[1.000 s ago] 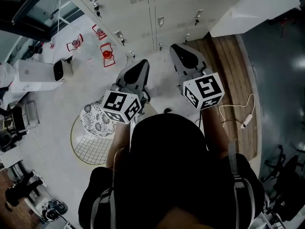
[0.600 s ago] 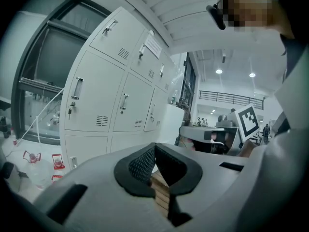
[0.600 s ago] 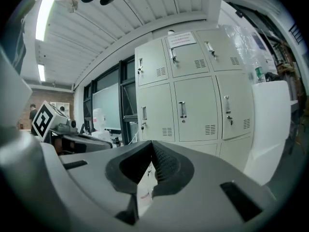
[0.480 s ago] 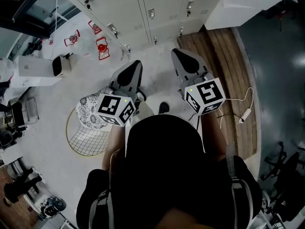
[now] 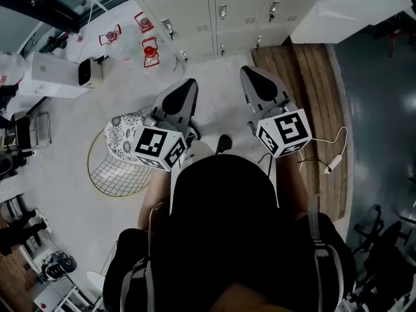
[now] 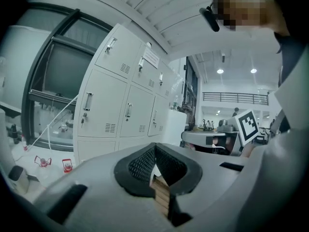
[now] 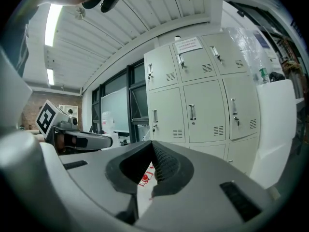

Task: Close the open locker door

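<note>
- Pale floor runs up to a bank of grey-white lockers (image 5: 214, 12) at the top of the head view. A wooden platform (image 5: 305, 96) lies at the foot of the bank's right end, and a white cabinet (image 5: 344, 5) stands just beside that end.
- Every locker door that shows, in all three views, looks flush with its neighbours. I cannot make out an open one, so the task's door is either already shut or outside the frames.
- The left gripper (image 6: 154, 151) is held short of the bank, pointing roughly level toward it. Its pads meet at the tip with nothing between them.
- The right gripper (image 7: 152, 149) is likewise short of the bank, jaws together and empty.
- A wire chair (image 5: 107, 181) with a patterned cushion sits well short of the bank on the person's left, and small red objects (image 5: 150, 51) stand near the bank's foot.
- Risk, as I judge it: a door pushed to but not latched could swing out, and from this standoff neither gripper would catch it.
- On moving in, a closed tip could skid on the smooth painted metal or catch on a protruding handle (image 7: 192, 111). A step toward the bank could also clip the chair or the red objects.
</note>
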A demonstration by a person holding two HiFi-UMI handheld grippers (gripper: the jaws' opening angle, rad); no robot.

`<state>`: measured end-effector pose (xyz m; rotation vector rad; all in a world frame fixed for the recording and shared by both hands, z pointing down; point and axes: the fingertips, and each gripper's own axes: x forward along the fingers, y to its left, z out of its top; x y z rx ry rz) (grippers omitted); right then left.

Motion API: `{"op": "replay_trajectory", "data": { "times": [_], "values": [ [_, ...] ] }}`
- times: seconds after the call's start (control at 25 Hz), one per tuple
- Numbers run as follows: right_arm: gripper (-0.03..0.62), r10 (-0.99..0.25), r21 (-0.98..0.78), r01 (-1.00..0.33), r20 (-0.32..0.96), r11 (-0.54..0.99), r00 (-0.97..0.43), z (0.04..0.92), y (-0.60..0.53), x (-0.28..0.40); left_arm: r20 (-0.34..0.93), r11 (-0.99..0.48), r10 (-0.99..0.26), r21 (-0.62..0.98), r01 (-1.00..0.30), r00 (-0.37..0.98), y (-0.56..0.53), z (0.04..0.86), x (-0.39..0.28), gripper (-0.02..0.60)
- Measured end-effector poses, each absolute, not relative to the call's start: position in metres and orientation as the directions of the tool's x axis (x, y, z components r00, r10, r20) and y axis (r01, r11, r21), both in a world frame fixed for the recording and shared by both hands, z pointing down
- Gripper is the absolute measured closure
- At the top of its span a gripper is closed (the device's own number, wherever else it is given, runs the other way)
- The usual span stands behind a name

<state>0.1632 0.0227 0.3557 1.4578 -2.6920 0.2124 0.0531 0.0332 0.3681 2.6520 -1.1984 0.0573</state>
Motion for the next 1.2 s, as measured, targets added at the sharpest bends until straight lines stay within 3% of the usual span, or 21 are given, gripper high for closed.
{"op": "replay_trajectory", "data": {
  "times": [1.2],
  "values": [
    [0.589, -0.835, -0.056, -0.843, 0.123, 0.534, -0.537, 0.352, 0.054, 0.13, 0.122, -0.655, -0.721, 0.202, -0.728, 0.682, 0.058, 0.371, 0.023, 0.563]
  ]
}}
